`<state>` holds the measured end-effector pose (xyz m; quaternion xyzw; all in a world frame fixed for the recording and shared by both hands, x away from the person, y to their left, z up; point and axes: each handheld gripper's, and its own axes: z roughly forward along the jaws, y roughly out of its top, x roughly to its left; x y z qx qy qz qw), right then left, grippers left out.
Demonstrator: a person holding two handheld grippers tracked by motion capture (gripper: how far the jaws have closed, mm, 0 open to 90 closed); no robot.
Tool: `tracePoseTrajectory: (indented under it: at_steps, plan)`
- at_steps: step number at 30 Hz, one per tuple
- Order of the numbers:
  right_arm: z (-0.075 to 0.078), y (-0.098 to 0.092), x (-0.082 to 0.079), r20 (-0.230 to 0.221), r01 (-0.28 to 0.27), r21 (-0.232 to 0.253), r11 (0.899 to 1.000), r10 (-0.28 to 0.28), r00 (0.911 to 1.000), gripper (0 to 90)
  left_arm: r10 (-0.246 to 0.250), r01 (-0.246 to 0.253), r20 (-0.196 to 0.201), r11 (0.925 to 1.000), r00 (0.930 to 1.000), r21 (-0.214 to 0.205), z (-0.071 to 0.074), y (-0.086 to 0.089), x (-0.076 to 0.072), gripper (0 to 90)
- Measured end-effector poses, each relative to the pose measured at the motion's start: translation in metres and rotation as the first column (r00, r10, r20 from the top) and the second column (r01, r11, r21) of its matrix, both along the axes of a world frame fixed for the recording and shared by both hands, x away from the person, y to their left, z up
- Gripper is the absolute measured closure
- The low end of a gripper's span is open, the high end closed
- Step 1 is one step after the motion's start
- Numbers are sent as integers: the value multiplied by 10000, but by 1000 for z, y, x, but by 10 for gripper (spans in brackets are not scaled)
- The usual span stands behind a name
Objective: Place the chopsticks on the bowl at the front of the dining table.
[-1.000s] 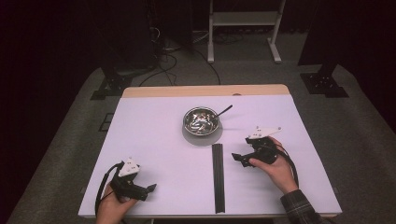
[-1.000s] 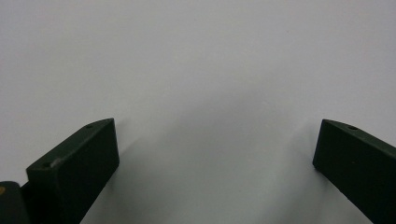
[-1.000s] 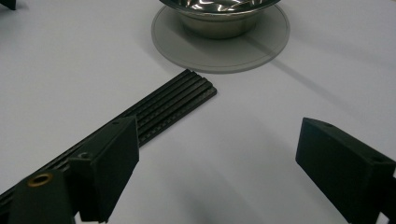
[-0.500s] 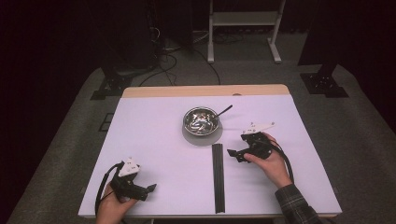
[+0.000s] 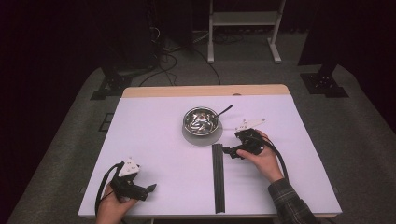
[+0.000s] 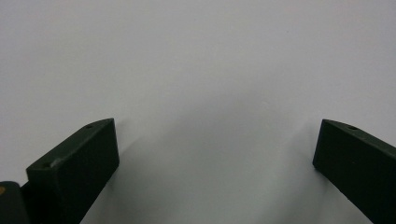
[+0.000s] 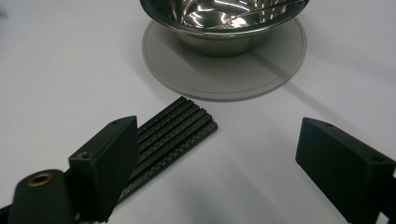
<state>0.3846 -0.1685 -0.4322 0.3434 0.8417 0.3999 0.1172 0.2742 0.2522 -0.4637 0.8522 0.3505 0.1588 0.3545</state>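
A steel bowl stands on a round grey mat in the middle of the white table. A dark utensil handle sticks out of the bowl to the right. A flat bundle of thin black rods lies lengthwise in front of the mat. My right gripper is open, low over the table just right of the rods' far end, with nothing between its jaws. My left gripper rests open near the front left edge over bare tabletop.
A wooden strip runs along the table's far edge. Beyond it are a dark floor, cables and a white stand. Bare tabletop spreads left of the bowl and right of my right hand.
My right gripper has moved left and slightly nearer, from beside the bowl down to the far end of the rods. The left gripper has stayed put.
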Motion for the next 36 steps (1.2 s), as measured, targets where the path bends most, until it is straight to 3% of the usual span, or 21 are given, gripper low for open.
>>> tracePoseTrajectory:
  at_steps: [18,36]
  plan:
    - [-22,12,13,-271,50,-693,9976,-68,9996,121,-1,1,1,10000,10000,0,0,0,0,0]
    - [-25,15,12,-244,43,-965,9953,-67,9997,121,-3,3,0,10000,10000,4,0,0,0,0]
